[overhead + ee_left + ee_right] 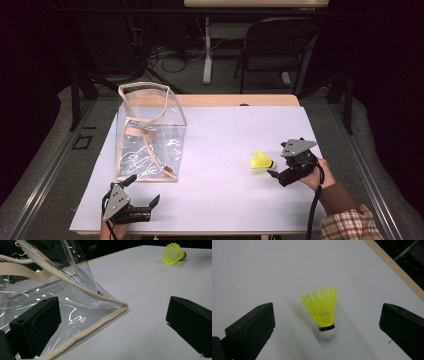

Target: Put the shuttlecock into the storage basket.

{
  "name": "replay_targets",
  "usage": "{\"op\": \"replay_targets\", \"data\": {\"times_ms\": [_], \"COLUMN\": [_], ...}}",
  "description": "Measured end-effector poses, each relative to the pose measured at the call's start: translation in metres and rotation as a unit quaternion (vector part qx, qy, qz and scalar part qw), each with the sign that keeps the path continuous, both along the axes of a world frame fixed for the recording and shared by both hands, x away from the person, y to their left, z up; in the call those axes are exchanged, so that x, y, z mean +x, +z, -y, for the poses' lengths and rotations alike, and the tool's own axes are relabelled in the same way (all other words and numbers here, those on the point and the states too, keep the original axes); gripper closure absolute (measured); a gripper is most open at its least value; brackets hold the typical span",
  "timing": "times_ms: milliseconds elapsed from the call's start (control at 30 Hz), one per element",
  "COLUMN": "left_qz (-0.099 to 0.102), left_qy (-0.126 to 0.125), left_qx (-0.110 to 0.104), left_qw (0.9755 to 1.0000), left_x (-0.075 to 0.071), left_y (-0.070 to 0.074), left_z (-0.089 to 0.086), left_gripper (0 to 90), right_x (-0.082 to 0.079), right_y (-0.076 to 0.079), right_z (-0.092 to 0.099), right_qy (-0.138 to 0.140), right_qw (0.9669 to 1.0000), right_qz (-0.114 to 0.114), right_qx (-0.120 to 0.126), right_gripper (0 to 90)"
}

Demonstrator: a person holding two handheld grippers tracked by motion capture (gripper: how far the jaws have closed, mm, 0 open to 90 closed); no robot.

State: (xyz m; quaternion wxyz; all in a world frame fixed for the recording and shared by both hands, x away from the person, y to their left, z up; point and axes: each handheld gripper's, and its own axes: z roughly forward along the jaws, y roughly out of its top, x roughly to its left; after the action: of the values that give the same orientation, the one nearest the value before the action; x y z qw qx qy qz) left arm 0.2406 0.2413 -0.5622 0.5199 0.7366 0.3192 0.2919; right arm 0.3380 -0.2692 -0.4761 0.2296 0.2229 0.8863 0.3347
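Shuttlecock [261, 161], yellow with a white cork tip, lies on its side on the white desk [220, 150], right of centre and well apart from the bag [149, 132]. Just right of it, the right gripper [275, 175] is held low over the desk with its jaws spread, empty and pointing toward the shuttlecock without touching it. In the right gripper view the shuttlecock [323, 312] lies between the two spread jaws and a little ahead of them, cork end toward the camera, skirt fanning away. The left gripper [142, 192] sits at the near left edge of the desk, its jaws also spread wide and holding nothing, just in front of the bag's near right corner. The bag is clear plastic with cream trim and a cream strap, standing upright and open at the top on the left side of the desk. In the left gripper view its trimmed bottom edge [100, 322] runs across the desk between the jaws, one jaw seen against the plastic, with the shuttlecock [172, 253] far off at the upper right.
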Motion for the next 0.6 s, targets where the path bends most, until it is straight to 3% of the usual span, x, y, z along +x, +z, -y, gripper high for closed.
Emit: {"op": "replay_targets", "data": {"times_ms": [600], "left_qz": [0.000], "left_qy": [0.000], "left_qx": [-0.001], "left_qw": [1.0000], "left_x": [0.000], "left_y": [0.000], "left_z": [0.000], "left_gripper": [0.0], "right_x": [0.025], "right_y": [0.000], "right_z": [0.002], "right_qy": [0.010], "right_qw": [0.9988], "right_qz": [-0.030], "right_qx": [-0.039], "right_gripper": [0.0]}}
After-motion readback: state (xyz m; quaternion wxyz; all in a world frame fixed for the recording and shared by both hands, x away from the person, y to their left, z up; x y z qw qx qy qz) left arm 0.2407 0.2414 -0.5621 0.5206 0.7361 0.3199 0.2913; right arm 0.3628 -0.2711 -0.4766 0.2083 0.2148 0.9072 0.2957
